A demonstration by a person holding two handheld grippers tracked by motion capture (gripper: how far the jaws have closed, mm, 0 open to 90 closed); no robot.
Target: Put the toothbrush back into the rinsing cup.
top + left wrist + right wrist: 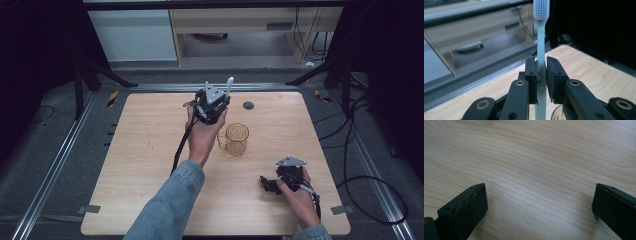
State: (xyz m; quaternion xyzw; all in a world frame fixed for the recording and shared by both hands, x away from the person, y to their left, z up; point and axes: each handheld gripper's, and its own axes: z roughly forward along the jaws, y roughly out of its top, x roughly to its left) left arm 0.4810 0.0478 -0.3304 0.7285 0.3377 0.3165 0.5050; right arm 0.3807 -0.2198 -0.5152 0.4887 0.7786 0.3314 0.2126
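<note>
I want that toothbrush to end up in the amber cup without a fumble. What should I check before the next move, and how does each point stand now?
1. Left gripper shut on the toothbrush handle: ok.
2. Brush held upright, bristles up: ok.
3. Amber cup standing upright on the table: ok.
4. Cup beside the left hand, close by: ok.
5. Right gripper open, resting low over bare wood, away from the cup: ok.
6. Cup empty inside: cannot tell.

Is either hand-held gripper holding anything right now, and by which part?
The left hand-held gripper clamps a toothbrush by its handle, bristles up. The right hand-held gripper is open, holding nothing.
</note>
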